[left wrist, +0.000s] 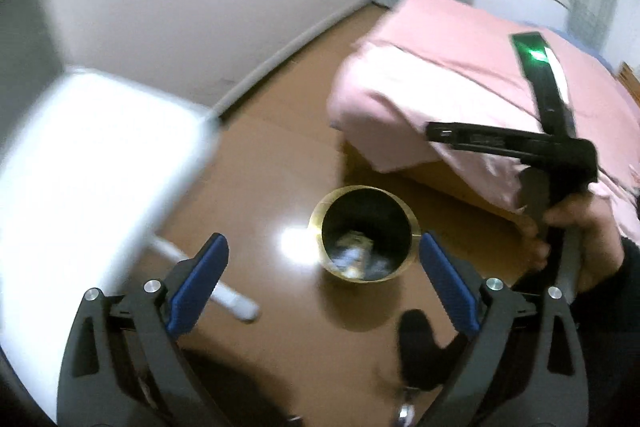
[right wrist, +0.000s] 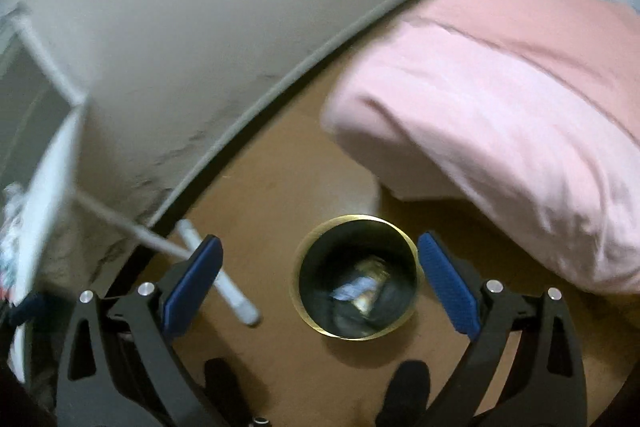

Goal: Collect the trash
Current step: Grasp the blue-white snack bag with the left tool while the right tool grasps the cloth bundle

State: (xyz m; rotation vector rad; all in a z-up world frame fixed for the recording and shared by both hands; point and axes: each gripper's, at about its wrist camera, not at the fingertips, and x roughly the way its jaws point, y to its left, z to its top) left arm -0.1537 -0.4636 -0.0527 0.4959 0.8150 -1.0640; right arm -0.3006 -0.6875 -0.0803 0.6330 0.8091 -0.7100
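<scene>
Hovering over the bin (right wrist: pixel 356 277), both hand-held grippers (left wrist: pixel 322 281) (right wrist: pixel 320 281) gape empty; trash (right wrist: pixel 362 291) labels perhaps too blurred.

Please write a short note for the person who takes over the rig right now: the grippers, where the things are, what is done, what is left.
Left gripper: jaws wide open, nothing between them, held above the bin.
Right gripper: jaws wide open, empty, also above the bin; a hand holds it.
Bin: round, dark, gold rim, upright on the brown floor between the white table and the pink-covered bed.
Done: some trash lies at the bottom of the bin; it is too blurred to identify.
Left: no loose trash shows on the visible floor. Check the rest of the room, which these views do not show.
</scene>
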